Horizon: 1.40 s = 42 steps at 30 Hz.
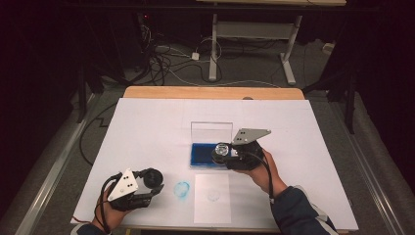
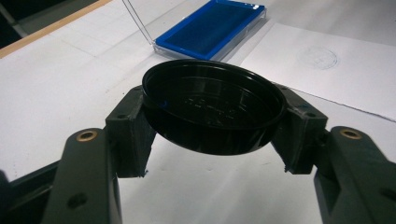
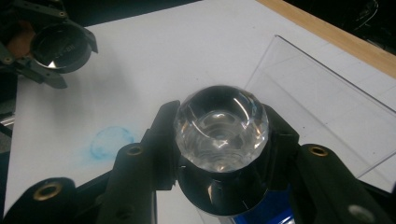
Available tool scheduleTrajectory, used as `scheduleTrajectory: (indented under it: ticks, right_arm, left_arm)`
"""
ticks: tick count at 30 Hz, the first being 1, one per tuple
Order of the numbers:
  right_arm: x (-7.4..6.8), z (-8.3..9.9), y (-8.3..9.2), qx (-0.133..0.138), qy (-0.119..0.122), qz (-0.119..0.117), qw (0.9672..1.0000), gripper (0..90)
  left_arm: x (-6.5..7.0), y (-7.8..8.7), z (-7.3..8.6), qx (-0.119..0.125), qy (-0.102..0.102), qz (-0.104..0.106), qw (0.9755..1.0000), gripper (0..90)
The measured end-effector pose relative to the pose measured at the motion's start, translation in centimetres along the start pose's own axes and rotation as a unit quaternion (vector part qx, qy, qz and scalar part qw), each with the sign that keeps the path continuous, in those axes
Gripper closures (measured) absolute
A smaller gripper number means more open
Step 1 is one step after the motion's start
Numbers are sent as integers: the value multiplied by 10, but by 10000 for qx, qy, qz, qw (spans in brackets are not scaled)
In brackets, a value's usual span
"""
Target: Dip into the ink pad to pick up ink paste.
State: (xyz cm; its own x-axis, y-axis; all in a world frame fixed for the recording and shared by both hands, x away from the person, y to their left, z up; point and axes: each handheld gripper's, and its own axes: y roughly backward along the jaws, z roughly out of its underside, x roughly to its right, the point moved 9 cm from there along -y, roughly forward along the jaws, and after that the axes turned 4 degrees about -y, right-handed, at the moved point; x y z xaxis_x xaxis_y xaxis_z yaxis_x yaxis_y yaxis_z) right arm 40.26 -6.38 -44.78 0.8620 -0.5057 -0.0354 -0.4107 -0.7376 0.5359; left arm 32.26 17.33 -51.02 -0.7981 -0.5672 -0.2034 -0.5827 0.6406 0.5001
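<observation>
My left gripper (image 1: 150, 183) is shut on a round black cap (image 2: 212, 112), held above the table's front left with its hollow side up. My right gripper (image 1: 226, 154) is shut on a round stamp with a clear domed knob (image 3: 220, 128) and a black body. It holds the stamp over the blue ink pad (image 1: 203, 155), which lies in a clear case with its lid (image 1: 211, 131) standing open. The right gripper view also catches the cap (image 3: 60, 42) in the other gripper, far off at the top left.
A white sheet (image 1: 212, 198) with a faint round print (image 2: 317, 57) lies at the front middle. A blue ink smudge (image 1: 182, 190) marks the white table cover (image 1: 147, 127) between the sheet and my left gripper. The wooden table edge (image 1: 210, 92) runs along the back.
</observation>
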Motion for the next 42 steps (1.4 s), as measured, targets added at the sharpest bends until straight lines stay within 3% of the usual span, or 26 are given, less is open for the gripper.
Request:
scheduleTrajectory:
  ticks: [16, 42]
  right_arm:
    - [-25, 6, 18, 118, 216, -263, 9994, 568]
    - [-51, 13, 16, 64, 458, -559, 9974, 568]
  left_arm:
    - [1, -1, 1, -35, -32, 10, 10000, 361]
    - [1, -2, 2, -55, -22, 26, 10000, 361]
